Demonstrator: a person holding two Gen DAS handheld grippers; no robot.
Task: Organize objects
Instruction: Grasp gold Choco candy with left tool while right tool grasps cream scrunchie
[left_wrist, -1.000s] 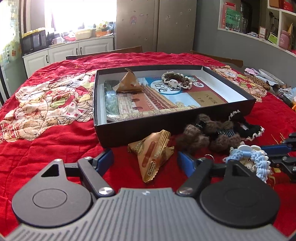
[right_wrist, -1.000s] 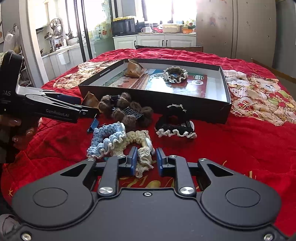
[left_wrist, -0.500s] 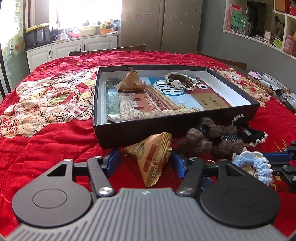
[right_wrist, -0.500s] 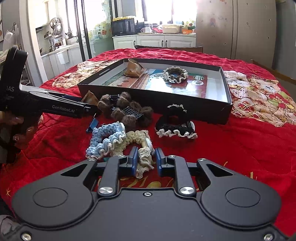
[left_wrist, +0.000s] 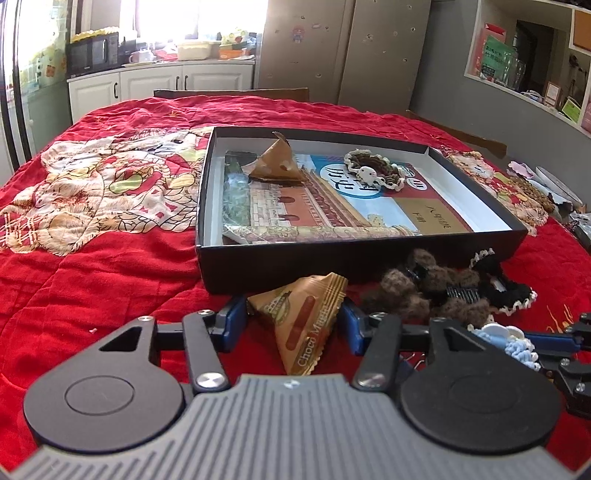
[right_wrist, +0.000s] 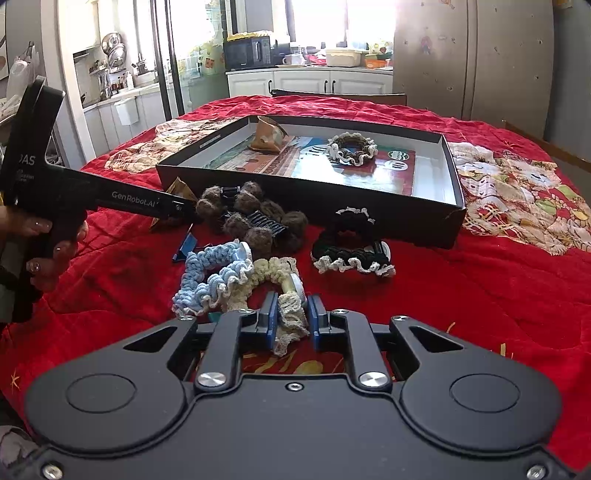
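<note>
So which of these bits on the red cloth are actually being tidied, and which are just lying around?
Being tidied:
- snack packet, left gripper closing around it
- cream scrunchie, right gripper closing on it
- blue scrunchie
- black scrunchie
- brown hair clip
- black box

Just lying about:
- microwave
- red cloth

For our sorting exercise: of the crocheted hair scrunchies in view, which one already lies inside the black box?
The brown scrunchie with cream edging and a small white charm, lying on the printed sheet in the black box; the blue, cream and black ones lie outside it.

Red quilt (left_wrist: 110, 280) w/ black box (left_wrist: 280, 266), snack packet (left_wrist: 306, 317), crochet scrunchies (right_wrist: 218, 277).
</note>
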